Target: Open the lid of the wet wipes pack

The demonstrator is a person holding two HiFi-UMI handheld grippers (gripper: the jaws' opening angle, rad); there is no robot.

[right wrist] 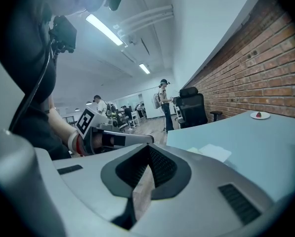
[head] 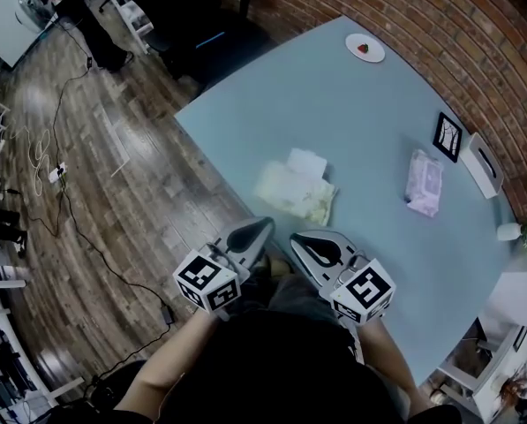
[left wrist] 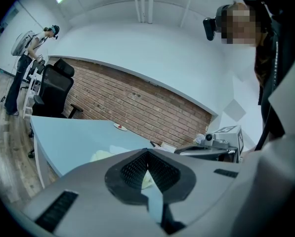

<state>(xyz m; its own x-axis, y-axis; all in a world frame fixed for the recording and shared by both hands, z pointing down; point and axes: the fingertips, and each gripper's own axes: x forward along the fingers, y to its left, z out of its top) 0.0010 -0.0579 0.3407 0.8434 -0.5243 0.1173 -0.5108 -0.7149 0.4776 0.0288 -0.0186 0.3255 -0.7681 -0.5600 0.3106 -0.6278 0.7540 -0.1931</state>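
The pink wet wipes pack [head: 424, 182] lies flat on the light blue table [head: 351, 113], toward its right side, near the brick wall. Both grippers hover at the table's near edge, well short of the pack and apart from it. My left gripper [head: 265, 224] is shut with nothing between its tips, which meet in the left gripper view [left wrist: 147, 153]. My right gripper [head: 297, 238] is shut as well and holds nothing; its tips touch in the right gripper view [right wrist: 148, 147]. The pack shows in neither gripper view.
A pile of pale cloths [head: 296, 191] lies just ahead of the grippers. A black picture frame [head: 447, 136] and a white box [head: 482, 164] stand by the pack. A small plate [head: 365, 48] sits at the far end. An office chair [head: 201, 25] and a person stand beyond.
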